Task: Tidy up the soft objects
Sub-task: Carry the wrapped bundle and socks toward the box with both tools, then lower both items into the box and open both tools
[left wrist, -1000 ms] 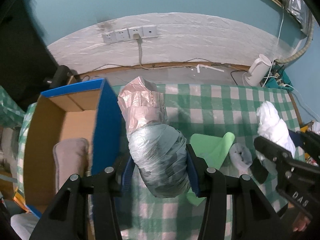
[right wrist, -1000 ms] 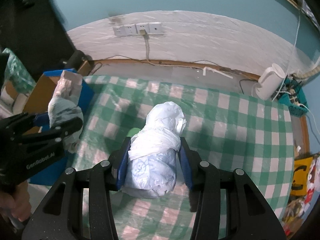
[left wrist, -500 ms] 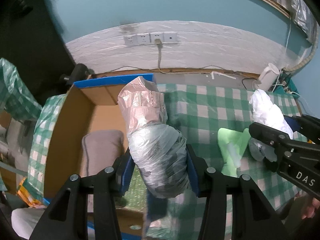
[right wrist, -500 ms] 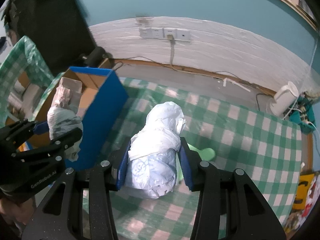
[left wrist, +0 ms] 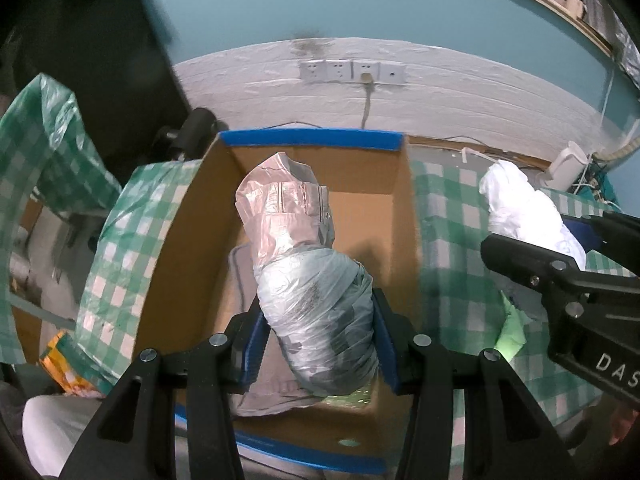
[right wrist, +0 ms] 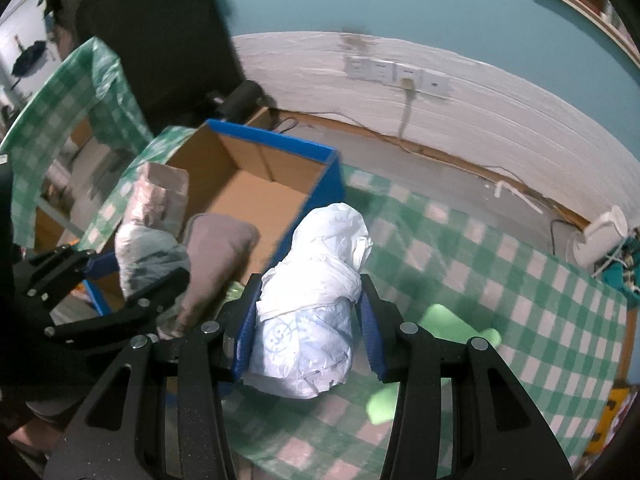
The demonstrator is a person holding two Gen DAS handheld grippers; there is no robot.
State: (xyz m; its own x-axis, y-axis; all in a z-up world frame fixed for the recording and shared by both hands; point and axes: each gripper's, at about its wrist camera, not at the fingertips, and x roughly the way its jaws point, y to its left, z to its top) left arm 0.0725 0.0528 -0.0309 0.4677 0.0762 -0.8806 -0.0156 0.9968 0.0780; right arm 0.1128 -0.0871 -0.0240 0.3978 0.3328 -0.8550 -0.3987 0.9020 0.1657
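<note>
My left gripper (left wrist: 316, 316) is shut on a soft bundle wrapped in grey and pink plastic (left wrist: 308, 276), held above the open cardboard box with blue edges (left wrist: 312, 140). In the right wrist view the same bundle (right wrist: 150, 236) hangs over the box (right wrist: 276, 148). My right gripper (right wrist: 308, 328) is shut on a white plastic-wrapped bundle (right wrist: 316, 304), held just right of the box's blue wall, above the green checked tablecloth (right wrist: 500, 280). That white bundle (left wrist: 524, 212) shows at the right of the left wrist view. A grey cushion (right wrist: 218, 256) lies inside the box.
A light green soft item (right wrist: 448, 320) lies on the cloth under my right gripper. A white appliance (right wrist: 604, 232) and cables sit at the far right by the wall. Wall sockets (left wrist: 352, 72) are behind the box. Another checked-cloth surface (left wrist: 40, 152) stands left.
Both grippers have moved left with their bundles. The grey-pink bundle went from beside the box's right wall to over its inside; the white bundle came up to the box's right wall.
</note>
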